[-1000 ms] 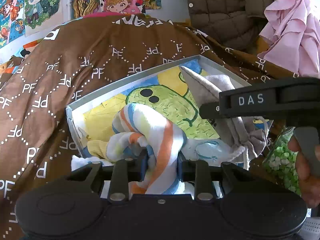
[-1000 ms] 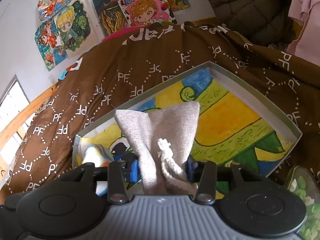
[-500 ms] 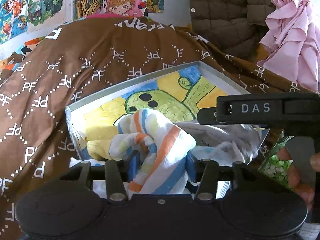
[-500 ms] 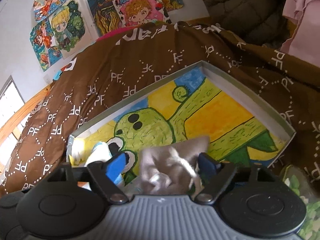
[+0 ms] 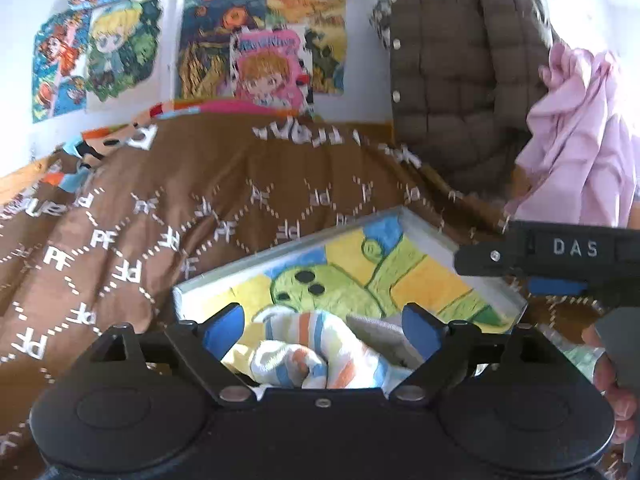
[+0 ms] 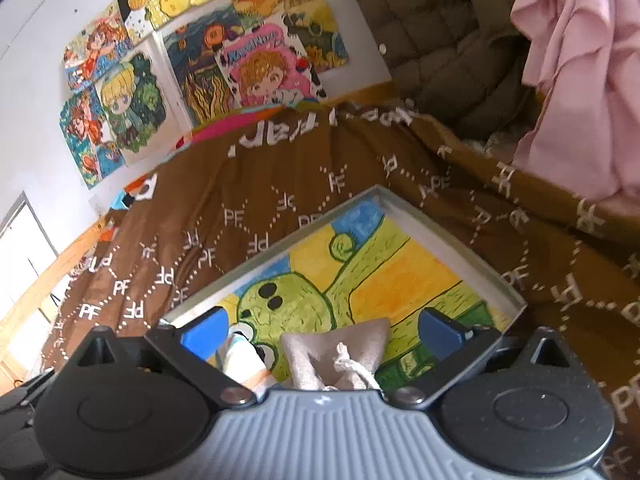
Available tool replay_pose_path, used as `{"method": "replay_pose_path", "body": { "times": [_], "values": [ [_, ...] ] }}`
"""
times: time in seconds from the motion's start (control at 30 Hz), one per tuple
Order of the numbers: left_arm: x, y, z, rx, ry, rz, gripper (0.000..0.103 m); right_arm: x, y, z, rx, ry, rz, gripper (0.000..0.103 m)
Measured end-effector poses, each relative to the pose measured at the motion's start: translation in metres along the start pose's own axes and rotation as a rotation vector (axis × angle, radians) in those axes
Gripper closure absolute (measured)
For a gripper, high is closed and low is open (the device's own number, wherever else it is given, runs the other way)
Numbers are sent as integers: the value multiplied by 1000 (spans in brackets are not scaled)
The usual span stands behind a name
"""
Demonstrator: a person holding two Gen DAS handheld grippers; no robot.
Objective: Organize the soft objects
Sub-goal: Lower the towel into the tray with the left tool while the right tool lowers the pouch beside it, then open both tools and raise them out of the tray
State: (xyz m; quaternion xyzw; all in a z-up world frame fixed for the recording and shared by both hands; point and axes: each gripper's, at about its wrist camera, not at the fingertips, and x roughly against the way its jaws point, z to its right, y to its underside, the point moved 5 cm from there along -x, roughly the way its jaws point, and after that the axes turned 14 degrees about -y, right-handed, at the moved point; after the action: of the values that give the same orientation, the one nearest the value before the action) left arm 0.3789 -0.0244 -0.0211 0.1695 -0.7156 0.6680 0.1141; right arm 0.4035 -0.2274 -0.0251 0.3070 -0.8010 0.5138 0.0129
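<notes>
The striped cloth [image 5: 308, 350] lies bunched in the near left corner of the tray [image 5: 288, 246], and the grey pouch [image 6: 340, 354] lies just beside it on its right, also inside the tray. We see the tray resting on a brown quilt [image 5: 160, 208] on the bed; its floor carries a green and yellow drawing. The left tool [image 5: 322, 324] sits above the cloth with its jaws opening; the blue pads [image 5: 224, 326] stand clear of the fabric on both sides, so we read nothing as gripped. The right tool [image 6: 320, 332] sits above the pouch with its jaws opening as well; the pouch and its white cord [image 6: 352, 368] lie between the pads [image 6: 440, 332] without contact. In the left wrist view the right tool enters from the right edge, held by a hand [image 5: 616, 396]. A padded jacket [image 5: 460, 80] and a pink garment [image 5: 580, 132] hang beyond the bed, and posters [image 6: 256, 68] cover the wall. Both views are slightly blurred.
</notes>
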Motion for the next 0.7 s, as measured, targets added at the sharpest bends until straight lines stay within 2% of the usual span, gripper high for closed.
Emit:
{"method": "replay_pose_path", "body": {
  "times": [0.27, 0.5, 0.7],
  "values": [
    [70, -26, -16, 61, -20, 109, 1, 67, -19, -24, 75, -4, 100, 0],
    [135, -36, -23, 101, -33, 181, 1, 132, -25, -55, 162, -17, 195, 0],
    [180, -22, -14, 76, -50, 210, 1, 178, -5, -78, 246, 11, 215, 0]
  ]
}}
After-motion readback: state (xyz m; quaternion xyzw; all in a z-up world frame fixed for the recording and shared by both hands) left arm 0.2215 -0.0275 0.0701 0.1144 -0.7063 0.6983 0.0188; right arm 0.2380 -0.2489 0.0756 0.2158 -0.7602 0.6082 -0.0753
